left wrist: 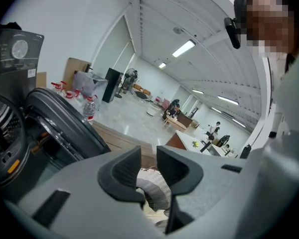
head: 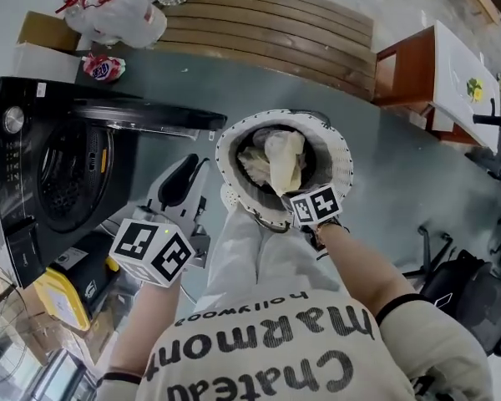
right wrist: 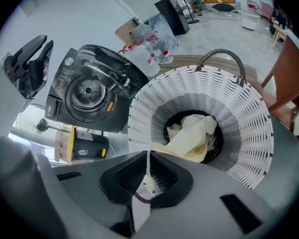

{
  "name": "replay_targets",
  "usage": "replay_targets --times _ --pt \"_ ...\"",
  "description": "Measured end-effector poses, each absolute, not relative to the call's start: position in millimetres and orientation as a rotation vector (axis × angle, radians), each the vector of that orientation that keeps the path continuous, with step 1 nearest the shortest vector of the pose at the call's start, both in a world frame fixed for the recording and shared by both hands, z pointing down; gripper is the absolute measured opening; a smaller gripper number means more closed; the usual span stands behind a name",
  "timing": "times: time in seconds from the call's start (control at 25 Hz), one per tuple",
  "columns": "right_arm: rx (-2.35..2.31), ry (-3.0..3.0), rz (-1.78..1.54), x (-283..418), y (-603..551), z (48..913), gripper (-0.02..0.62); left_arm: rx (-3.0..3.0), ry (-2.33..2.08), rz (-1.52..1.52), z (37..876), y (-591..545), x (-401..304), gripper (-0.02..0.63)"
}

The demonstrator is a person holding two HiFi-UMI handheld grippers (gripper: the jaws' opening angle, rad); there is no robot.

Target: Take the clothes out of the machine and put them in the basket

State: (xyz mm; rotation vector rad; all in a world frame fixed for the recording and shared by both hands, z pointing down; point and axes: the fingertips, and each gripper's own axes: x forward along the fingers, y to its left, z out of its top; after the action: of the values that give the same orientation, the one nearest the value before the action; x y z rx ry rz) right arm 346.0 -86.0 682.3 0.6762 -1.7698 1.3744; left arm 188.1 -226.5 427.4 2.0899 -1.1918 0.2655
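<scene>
Right gripper [right wrist: 148,156]: jaws clamped on pale yellow cloth [right wrist: 192,136] trailing into white slatted round plastic basket [right wrist: 244,118], frame centre. Left gripper [left wrist: 148,171]: jaws apart, empty.

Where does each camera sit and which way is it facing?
Head view: on the person's head, facing down at basket and washing machine; shows shirt, forearms, left hand-held gripper, right hand-held gripper.
Left gripper view: on the left hand-held gripper, facing level past the open door; torso at right.
Right gripper view: on the right hand-held gripper, facing down into the basket at the cloth it pinches; left hand-held gripper upper left.
All three share basket and washing machine.
</scene>
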Motion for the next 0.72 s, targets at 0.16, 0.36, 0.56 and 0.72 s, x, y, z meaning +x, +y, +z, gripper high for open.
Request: replay_targets --times 0.16,0.36,0.56,0.72 --pt "0.741 -1.682 1.403 360.8 -84.6 714.2 0.037 2.059 -1.151 0.3 453.9 -227.4 185.0 0.102" --pt "0.801 -1.598 1.454 378.2 -85.0 746.9 0.037 2.033 -1.105 0.31 484.7 -222.9 190.1 0.103" --pt "0.857 -1.599 1.468 383.0 -95.5 772.6 0.037 2.027 -1.03 0.322 524.1 -217.3 205.2 0.103" --pt "0.876 -1.608 1.483 382.6 -99.3 795.4 0.037 2.025 -0.993 0.336 548.9 -213.3 215.1 0.103"
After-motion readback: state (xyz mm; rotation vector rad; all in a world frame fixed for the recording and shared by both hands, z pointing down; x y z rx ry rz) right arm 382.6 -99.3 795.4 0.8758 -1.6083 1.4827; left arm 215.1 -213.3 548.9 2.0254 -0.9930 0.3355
